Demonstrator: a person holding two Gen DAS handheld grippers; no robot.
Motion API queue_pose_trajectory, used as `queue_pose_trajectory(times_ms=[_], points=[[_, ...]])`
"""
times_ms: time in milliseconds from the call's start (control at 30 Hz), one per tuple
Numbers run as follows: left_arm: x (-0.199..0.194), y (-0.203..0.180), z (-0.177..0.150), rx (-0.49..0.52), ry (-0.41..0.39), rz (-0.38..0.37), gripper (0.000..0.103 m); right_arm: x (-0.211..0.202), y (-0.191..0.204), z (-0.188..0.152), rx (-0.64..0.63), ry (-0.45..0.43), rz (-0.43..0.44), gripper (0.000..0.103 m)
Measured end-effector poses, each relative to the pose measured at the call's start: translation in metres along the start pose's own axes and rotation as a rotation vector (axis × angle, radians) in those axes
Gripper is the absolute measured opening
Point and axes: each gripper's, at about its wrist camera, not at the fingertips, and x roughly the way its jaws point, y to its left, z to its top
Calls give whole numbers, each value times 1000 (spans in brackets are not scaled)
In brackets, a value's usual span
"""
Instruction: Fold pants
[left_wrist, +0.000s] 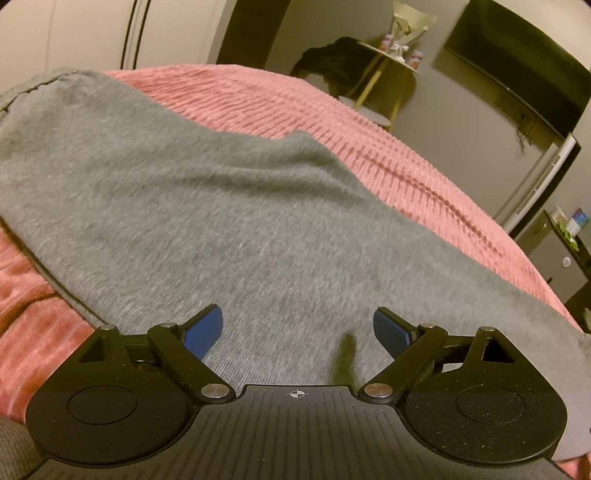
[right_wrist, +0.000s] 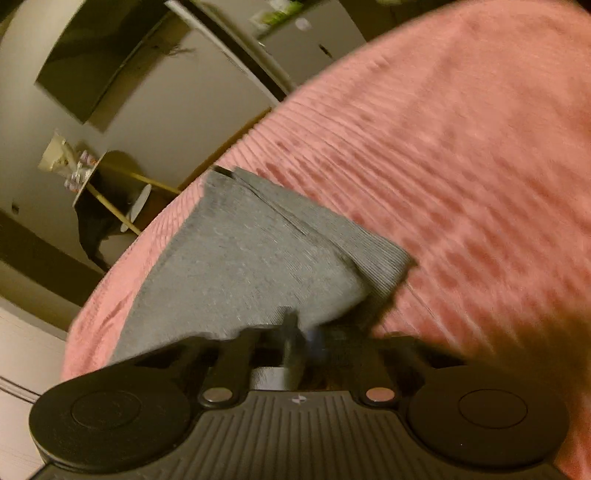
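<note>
Grey pants (left_wrist: 184, 206) lie spread over a pink ribbed bedspread (left_wrist: 369, 147) and fill most of the left wrist view. My left gripper (left_wrist: 297, 325) hovers over the fabric, open, its blue pads wide apart with nothing pinched between them. In the blurred, tilted right wrist view, a ribbed cuff end of the grey pants (right_wrist: 240, 266) is lifted off the pink bedspread (right_wrist: 461, 147). My right gripper (right_wrist: 299, 332) is shut on the near edge of that cloth, and its fingertips are mostly hidden by the fabric.
Past the bed's far edge stands a small round side table (left_wrist: 391, 55) holding small items, with a dark garment (left_wrist: 332, 59) draped beside it. A dark screen (left_wrist: 517, 66) hangs on the wall and a white appliance (left_wrist: 543, 177) stands at the right.
</note>
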Motion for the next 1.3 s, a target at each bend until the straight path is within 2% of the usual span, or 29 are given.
queue_pose_trajectory(times_ms=[100, 167, 267, 333, 367, 433, 467, 533, 567, 600, 733, 800, 933, 1000, 1100, 1200, 1300], points=[[-3, 0, 1, -8, -23, -4, 93, -21, 22, 4, -121, -126, -12, 4], [-4, 0, 1, -7, -30, -3, 93, -27, 25, 4, -151, -163, -40, 4], [-3, -2, 1, 11, -26, -1, 93, -13, 17, -6, -189, -137, -131, 4], [-1, -5, -1, 36, -10, 5, 93, 7, -1, -14, -148, -68, -184, 5], [0, -7, -2, 52, -2, 8, 94, 11, -9, -16, -129, -57, -180, 5], [2, -9, -2, 82, 5, 14, 94, 0, -17, -14, -75, -91, -145, 10], [2, -11, -3, 92, 6, 15, 94, -6, -21, -10, -45, -108, -151, 21], [4, -13, -4, 103, 7, 14, 94, -12, -32, -3, 12, -126, -160, 32], [4, -14, -4, 108, 4, 15, 94, -12, -38, 0, 39, -116, -174, 47], [5, -15, -4, 113, 3, 14, 94, -12, -44, 1, 65, -102, -168, 52], [4, -19, -7, 138, -4, 2, 94, -2, -65, 3, 144, -56, -15, 54], [2, -22, -7, 150, -10, -15, 94, 4, -65, 4, 154, -52, 19, 57], [1, -26, -9, 173, -10, -28, 94, 15, -65, 6, 183, -43, 58, 56], [1, -26, -9, 165, -8, -45, 94, 14, -57, 8, 145, -54, 71, 20], [-2, -25, -8, 152, -21, -77, 94, 8, -51, 4, 134, -85, 96, 22], [2, -27, -9, 154, -1, -83, 94, 17, -54, 1, 175, -59, 100, 37], [9, -26, -10, 155, 30, -69, 94, 18, -53, 3, 191, -68, 82, 35]])
